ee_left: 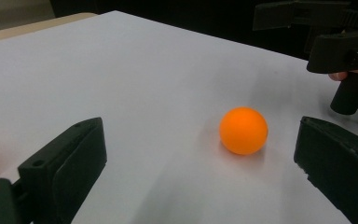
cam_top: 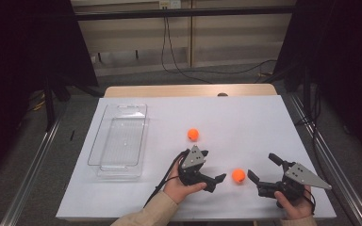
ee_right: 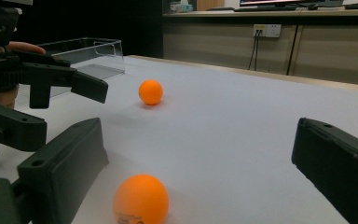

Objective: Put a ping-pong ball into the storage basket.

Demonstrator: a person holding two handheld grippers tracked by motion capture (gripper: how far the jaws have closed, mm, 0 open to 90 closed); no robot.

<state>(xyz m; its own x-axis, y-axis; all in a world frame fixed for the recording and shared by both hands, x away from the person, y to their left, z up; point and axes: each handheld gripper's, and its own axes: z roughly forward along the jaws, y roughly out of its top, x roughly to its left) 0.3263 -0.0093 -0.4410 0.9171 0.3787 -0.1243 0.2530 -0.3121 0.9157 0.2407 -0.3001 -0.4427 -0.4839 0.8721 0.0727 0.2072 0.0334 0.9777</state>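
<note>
**Two balls, two grippers, one tray**

I count two orange balls on the white desk (cam_top: 245, 117). The near ball (cam_top: 238, 175) lies on the desk between my two grippers, touching neither. The far ball (cam_top: 193, 134) sits farther up the desk and a little to the left, well apart from the first.

My left gripper (cam_top: 212, 169) is in my left hand (cam_top: 181, 188), low over the desk, its jaws spread wide and holding nothing. In the left gripper view the near ball (ee_left: 243, 130) rests on the desk ahead of the jaws, closer to the right-hand one, with open desk all around it.

My right gripper (cam_top: 263, 165) is in my right hand (cam_top: 294, 207), also spread wide and empty. In the right gripper view the near ball (ee_right: 141, 199) lies low between the jaws, just beside the left-hand one; I cannot tell whether it touches it. The far ball (ee_right: 150, 92) shows beyond, and the left gripper (ee_right: 91, 88) reaches in from the left edge.

There is one clear plastic tray (cam_top: 118, 136), standing on the left part of the desk, well apart from both balls and both grippers. I see nothing lying in it.
</note>
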